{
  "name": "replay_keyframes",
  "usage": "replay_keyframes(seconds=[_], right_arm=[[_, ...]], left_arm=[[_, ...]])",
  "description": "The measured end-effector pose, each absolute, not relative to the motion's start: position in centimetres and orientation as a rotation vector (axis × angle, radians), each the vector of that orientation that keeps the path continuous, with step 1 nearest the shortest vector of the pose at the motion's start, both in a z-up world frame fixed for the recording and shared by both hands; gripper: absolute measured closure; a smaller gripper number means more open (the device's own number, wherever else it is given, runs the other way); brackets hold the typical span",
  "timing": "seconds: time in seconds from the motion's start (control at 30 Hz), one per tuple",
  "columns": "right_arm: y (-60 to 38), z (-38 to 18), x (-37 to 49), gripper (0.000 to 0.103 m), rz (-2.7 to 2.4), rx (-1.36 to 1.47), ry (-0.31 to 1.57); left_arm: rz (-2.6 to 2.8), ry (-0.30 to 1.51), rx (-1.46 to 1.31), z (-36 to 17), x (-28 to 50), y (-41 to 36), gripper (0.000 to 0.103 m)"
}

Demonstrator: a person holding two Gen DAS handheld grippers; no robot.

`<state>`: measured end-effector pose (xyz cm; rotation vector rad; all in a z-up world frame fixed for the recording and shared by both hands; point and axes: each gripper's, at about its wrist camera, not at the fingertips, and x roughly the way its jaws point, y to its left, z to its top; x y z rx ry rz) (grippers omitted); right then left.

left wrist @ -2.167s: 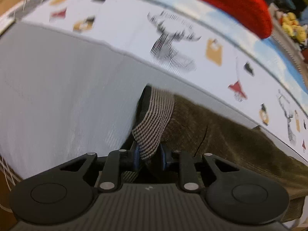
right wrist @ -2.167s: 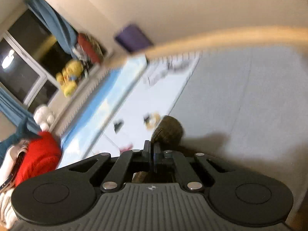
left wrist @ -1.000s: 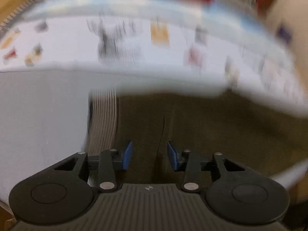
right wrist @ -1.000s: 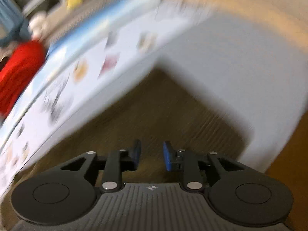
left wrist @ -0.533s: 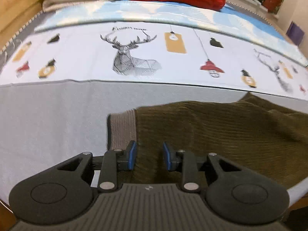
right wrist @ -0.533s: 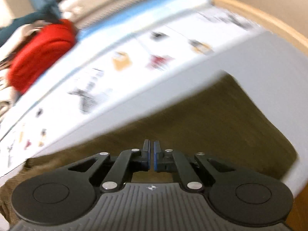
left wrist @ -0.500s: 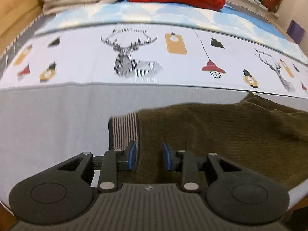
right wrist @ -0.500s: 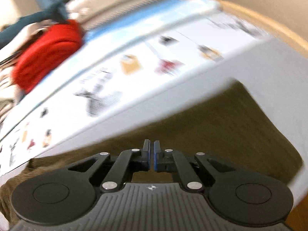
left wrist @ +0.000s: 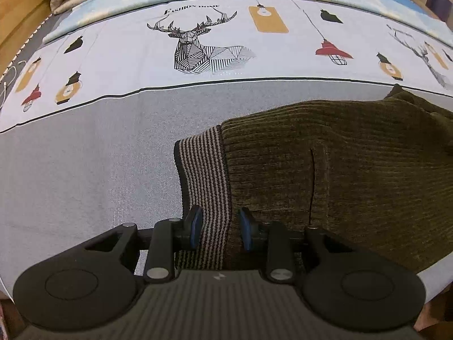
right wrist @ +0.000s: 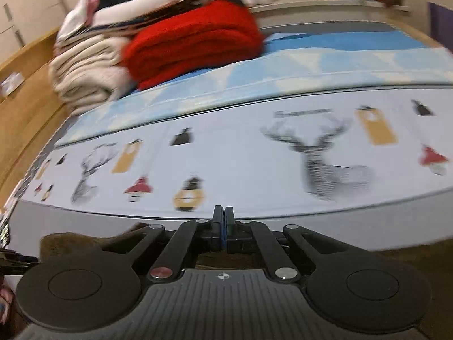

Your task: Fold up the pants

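Olive corduroy pants [left wrist: 354, 164] lie flat on the grey part of the bed, their striped waistband [left wrist: 203, 167] to the left. My left gripper [left wrist: 219, 226] is open, its blue pads on either side of the waistband's near edge, low over the cloth. In the right wrist view the pants [right wrist: 73, 240] show only as a brown strip behind the gripper body. My right gripper [right wrist: 222, 228] is shut with the pads together and nothing visible between them, raised above the pants.
The bed sheet [left wrist: 198, 42] has a deer and lamp print beyond the grey band. A red blanket [right wrist: 195, 39] and cream folded bedding [right wrist: 87, 73] are stacked at the far side. A wooden frame [left wrist: 17, 19] runs along the left.
My left gripper has come lower and closer, so the waistband now sits between its open pads. My right gripper, still shut, has swung to face the far bedding.
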<state>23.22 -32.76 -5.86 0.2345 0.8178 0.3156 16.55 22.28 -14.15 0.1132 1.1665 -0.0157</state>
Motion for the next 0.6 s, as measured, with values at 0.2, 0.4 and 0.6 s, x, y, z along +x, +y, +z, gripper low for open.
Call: replay_keyframes(seconds=[0.2,0.4,0.6], right_arm=[[-24.1,-7.1,26.7,0.096,0.47,0.244,0.913],[-16.6,-10.6,28.8,0.07,0.53,0.12,1.053],[-14.0,-14.8,31.2,0.078,0.504,0.107,1.192]], left_arm=[[-0.006,1.183,0.076,-14.1,16.6,22.8,0.056],[-0.027,1.182,0.054,-14.0,16.5,23.3,0.056],[-0.053,1.189,0.048,-14.0,16.5,23.8,0.055]])
